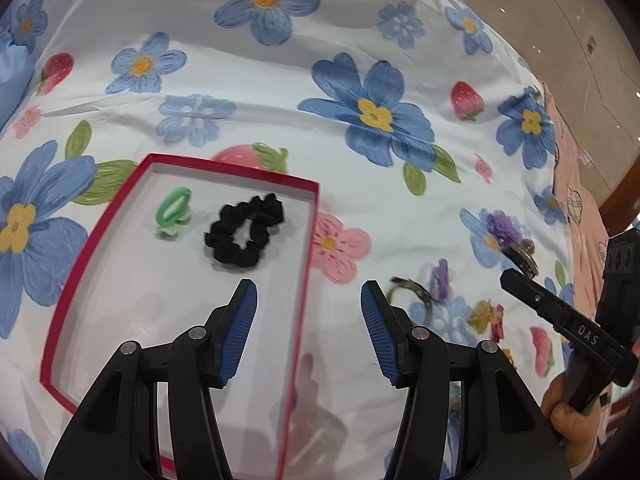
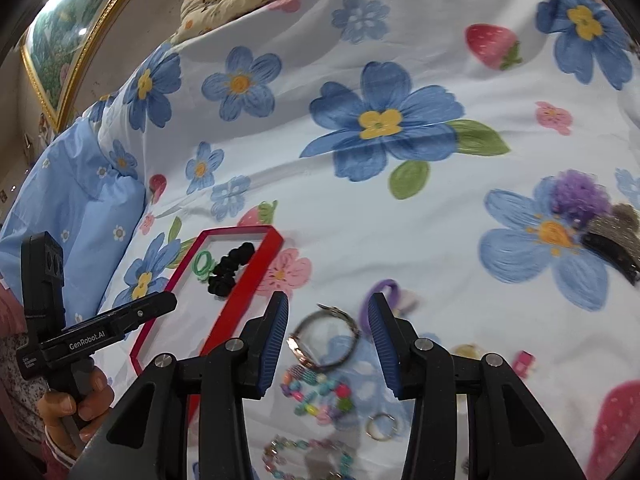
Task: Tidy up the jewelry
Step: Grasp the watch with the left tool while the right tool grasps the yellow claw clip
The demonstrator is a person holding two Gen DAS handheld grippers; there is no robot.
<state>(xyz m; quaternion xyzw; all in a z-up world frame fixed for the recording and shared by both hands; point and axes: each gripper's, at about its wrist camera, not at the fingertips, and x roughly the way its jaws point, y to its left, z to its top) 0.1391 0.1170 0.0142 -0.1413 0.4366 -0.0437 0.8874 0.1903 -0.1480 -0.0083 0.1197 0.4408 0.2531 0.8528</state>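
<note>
While both grippers hang over the floral bedsheet [image 1: 280,92], the left gripper [image 1: 308,300] has its jaws apart and empty above the red-rimmed box [image 1: 100,224], which holds a black scrunchie [image 1: 245,231] and a green clip [image 1: 173,212]. Right gripper [image 2: 328,320]: jaws apart, nothing clamped, above a wristwatch [image 2: 324,338] and bead bracelet [image 2: 318,396] lying on the sheet beside the box.

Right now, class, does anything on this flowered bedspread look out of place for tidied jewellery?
Yes. Only a green clip and black scrunchie lie in the red-rimmed tray; the wristwatch, bead bracelet and purple pompom clip lie scattered outside.
</note>
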